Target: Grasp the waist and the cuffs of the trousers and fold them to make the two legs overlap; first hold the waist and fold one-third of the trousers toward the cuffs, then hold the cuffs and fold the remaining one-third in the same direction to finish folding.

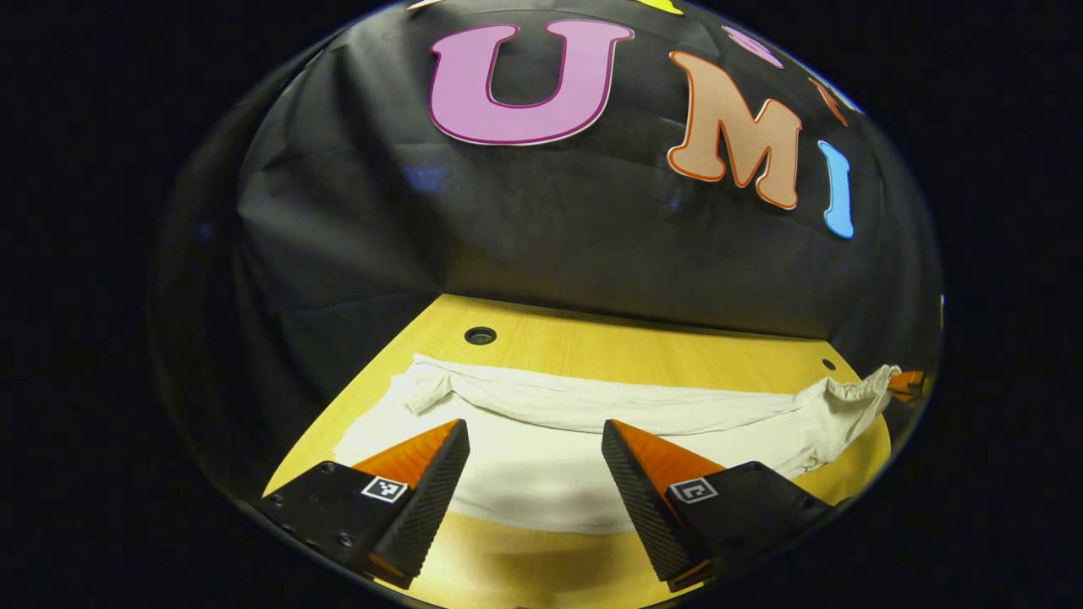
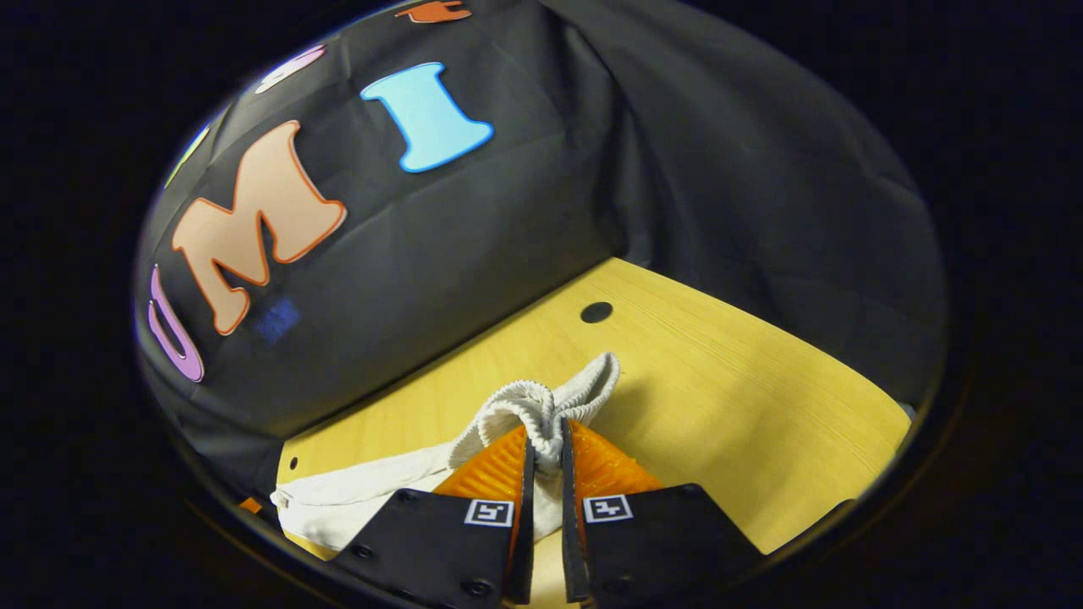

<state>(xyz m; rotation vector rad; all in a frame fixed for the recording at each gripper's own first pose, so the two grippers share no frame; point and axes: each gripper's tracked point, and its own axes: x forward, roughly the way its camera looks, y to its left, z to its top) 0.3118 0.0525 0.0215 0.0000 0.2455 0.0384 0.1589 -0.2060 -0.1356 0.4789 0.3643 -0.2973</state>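
Note:
White trousers (image 1: 592, 406) lie stretched across the yellow wooden table (image 1: 643, 342) in the left gripper view, the legs overlapping. Their cuff end (image 1: 423, 385) is rumpled at the left; the gathered waist (image 1: 854, 393) sits at the far right. My left gripper (image 1: 535, 427) hovers open above the trousers' near edge, with nothing between its fingers. The right gripper (image 1: 909, 382) shows at the waist end, far right. In the right gripper view, my right gripper (image 2: 546, 436) is shut on the ribbed elastic waistband (image 2: 541, 402), which bunches up out of its jaws, slightly raised above the table (image 2: 719, 381).
A round cable hole (image 1: 481, 335) sits in the table behind the cuff end, and a smaller hole (image 1: 828, 364) lies near the waist. Another round hole (image 2: 596, 312) lies beyond the waistband. The black cloth wall closes the table's far side and corners.

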